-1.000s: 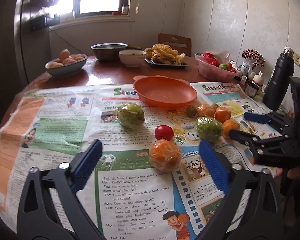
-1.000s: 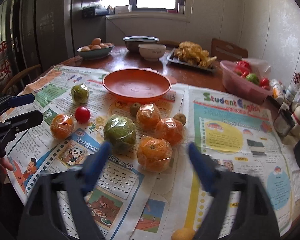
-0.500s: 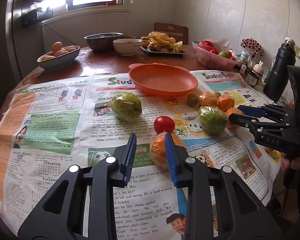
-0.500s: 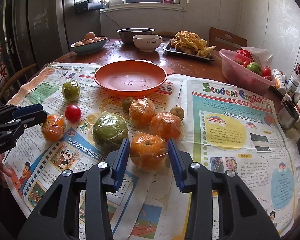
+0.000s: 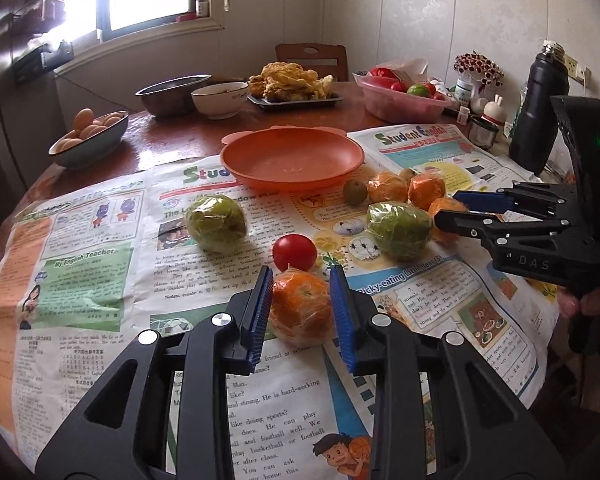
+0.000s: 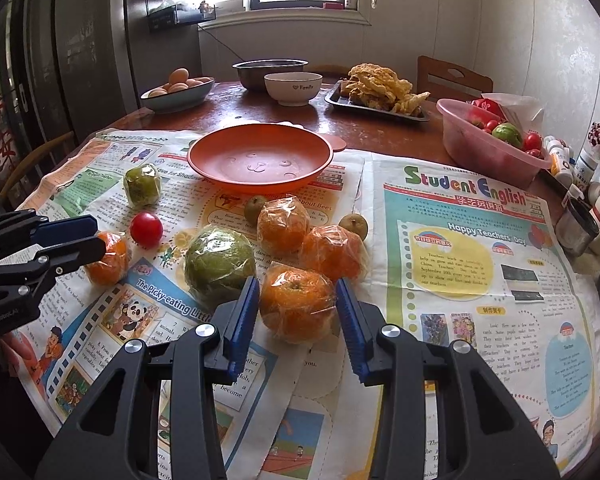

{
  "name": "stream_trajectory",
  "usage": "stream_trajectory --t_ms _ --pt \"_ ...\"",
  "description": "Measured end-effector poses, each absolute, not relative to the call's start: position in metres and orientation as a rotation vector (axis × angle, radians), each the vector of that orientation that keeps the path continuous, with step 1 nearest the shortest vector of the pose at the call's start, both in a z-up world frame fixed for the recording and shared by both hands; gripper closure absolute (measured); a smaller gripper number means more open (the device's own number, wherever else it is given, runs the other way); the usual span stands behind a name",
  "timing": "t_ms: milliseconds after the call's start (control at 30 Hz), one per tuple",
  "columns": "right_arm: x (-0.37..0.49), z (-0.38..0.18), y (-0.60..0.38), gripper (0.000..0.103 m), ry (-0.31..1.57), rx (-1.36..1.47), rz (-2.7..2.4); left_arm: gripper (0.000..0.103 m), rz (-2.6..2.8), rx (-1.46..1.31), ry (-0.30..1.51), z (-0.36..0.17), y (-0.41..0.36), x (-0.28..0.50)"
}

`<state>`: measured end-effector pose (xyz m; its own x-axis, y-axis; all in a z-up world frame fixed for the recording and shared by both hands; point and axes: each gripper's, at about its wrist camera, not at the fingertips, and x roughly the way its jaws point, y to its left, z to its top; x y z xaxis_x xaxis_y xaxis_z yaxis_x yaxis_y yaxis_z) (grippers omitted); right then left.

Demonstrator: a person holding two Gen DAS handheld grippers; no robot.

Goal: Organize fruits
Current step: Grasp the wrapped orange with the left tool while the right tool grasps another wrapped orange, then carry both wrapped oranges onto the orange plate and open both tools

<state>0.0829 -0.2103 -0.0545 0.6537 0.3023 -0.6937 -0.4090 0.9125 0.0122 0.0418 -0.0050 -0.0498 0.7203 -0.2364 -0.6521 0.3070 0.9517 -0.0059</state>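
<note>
My left gripper (image 5: pixel 300 280) is shut on a plastic-wrapped orange (image 5: pixel 300 307) that rests on the newspaper, just in front of a red tomato (image 5: pixel 294 252). My right gripper (image 6: pixel 296 290) is shut on another wrapped orange (image 6: pixel 297 304), nearest of a cluster with two more wrapped oranges (image 6: pixel 282 224) and a wrapped green fruit (image 6: pixel 219 265). An empty orange plate (image 6: pixel 260 159) stands behind the fruits; it also shows in the left wrist view (image 5: pixel 292 158). A second wrapped green fruit (image 5: pixel 216 222) lies to the left.
Two small brownish-green fruits (image 6: pixel 255 208) lie near the plate. Behind stand a bowl of eggs (image 6: pixel 178 92), a steel bowl (image 6: pixel 269 72), a white bowl (image 6: pixel 293 88), a tray of fried food (image 6: pixel 380 96) and a pink basin of produce (image 6: pixel 492 140). A black bottle (image 5: pixel 538 108) stands at the right.
Both grippers moved forward and closed from wide open onto their wrapped oranges, each orange now sitting between the blue pads.
</note>
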Motion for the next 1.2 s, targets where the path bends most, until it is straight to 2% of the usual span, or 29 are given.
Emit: stream_trajectory --t_ms 67,133,167,200,233,267,300,367,767,867,900,1033,1067,1100,1167,1200 --pt "0.083 -0.055 -0.209 0.064 0.756 -0.153 0.403 0.081 -0.301 0.123 0.705 -0.051 -0.008 0.043" --pt "0.083 -0.055 -0.208 0.064 0.754 -0.167 0.4 0.075 -0.306 0.118 0.712 -0.052 -0.007 0.045" --pt "0.082 -0.055 -0.206 0.064 0.753 -0.175 0.398 0.06 -0.313 0.115 0.737 -0.056 -0.006 0.047" --pt "0.082 -0.055 -0.206 0.063 0.752 -0.18 0.397 0.054 -0.326 0.116 0.753 -0.059 -0.007 0.048" --pt "0.081 -0.056 -0.206 0.063 0.75 -0.184 0.395 0.054 -0.334 0.124 0.768 -0.062 -0.008 0.048" --pt "0.081 -0.056 -0.206 0.063 0.749 -0.182 0.395 0.058 -0.33 0.133 0.764 -0.062 -0.009 0.047" --pt "0.082 -0.056 -0.207 0.063 0.749 -0.175 0.395 0.067 -0.324 0.122 0.754 -0.06 -0.008 0.047" --pt "0.082 -0.056 -0.208 0.063 0.749 -0.166 0.395 0.071 -0.302 0.096 0.74 -0.058 -0.005 0.049" --pt "0.077 -0.05 -0.211 0.065 0.725 -0.132 0.399 0.078 -0.3 0.112 0.726 -0.053 -0.006 0.046" --pt "0.072 -0.038 -0.211 0.065 0.698 -0.14 0.408 0.089 -0.298 0.113 0.71 -0.044 -0.004 0.044" --pt "0.071 -0.032 -0.211 0.065 0.687 -0.139 0.415 0.102 -0.297 0.112 0.704 -0.04 -0.004 0.045" --pt "0.074 -0.026 -0.208 0.065 0.695 -0.164 0.418 0.103 -0.307 0.162 0.744 -0.042 -0.009 0.05" --pt "0.075 -0.027 -0.209 0.065 0.699 -0.161 0.415 0.101 -0.313 0.13 0.746 -0.041 -0.005 0.051" --pt "0.075 -0.029 -0.211 0.065 0.706 -0.155 0.411 0.076 -0.311 0.107 0.755 -0.042 -0.002 0.051" --pt "0.075 -0.034 -0.214 0.065 0.718 -0.143 0.403 0.056 -0.337 0.08 0.754 -0.044 0.0 0.048" --pt "0.075 -0.036 -0.214 0.065 0.723 -0.14 0.401 0.05 -0.343 0.093 0.755 -0.046 -0.002 0.047"
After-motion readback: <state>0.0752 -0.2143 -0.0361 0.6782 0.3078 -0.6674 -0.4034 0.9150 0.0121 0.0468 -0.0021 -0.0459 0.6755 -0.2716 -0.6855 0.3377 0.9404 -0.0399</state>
